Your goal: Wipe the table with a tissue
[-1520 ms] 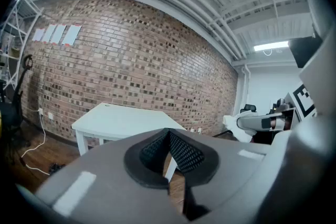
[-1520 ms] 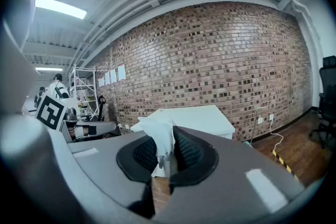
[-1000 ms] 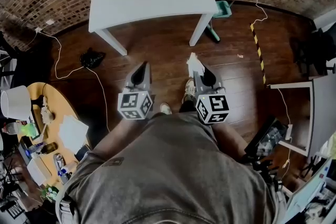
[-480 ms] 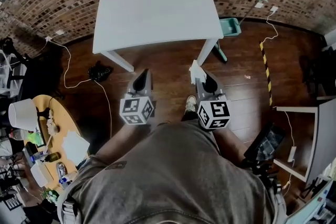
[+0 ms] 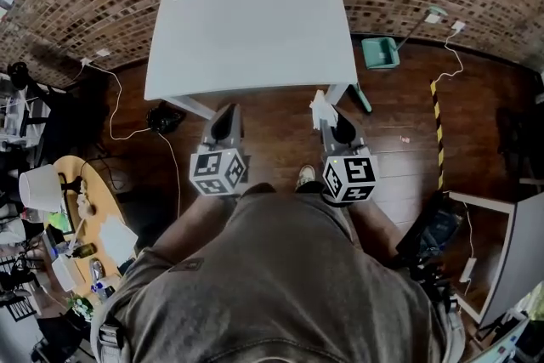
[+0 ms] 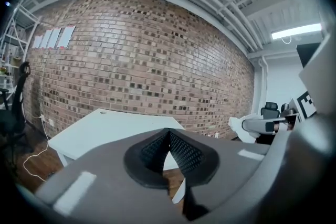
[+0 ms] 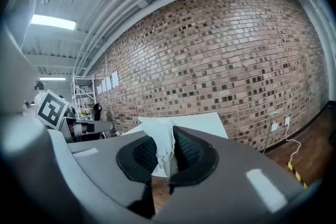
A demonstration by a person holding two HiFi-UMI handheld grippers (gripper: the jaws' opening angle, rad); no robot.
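Two grippers sit just short of the white surface (image 5: 255, 21): the right gripper (image 5: 327, 119) pinches the tissue (image 5: 318, 105) in its fingers, the left gripper (image 5: 223, 121) has fingers closed on nothing, so I judge no wiping is done yet.

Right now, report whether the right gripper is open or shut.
Shut: the right gripper pinches the tissue between its jaws.

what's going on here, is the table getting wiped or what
A person stands facing a white table with a gripper in each hand. The right tongs are shut on a white tissue, held in the air near the table's front edge. The left tongs are shut with nothing in them. The tissue is not touching the tabletop, so wiping has not yet started.
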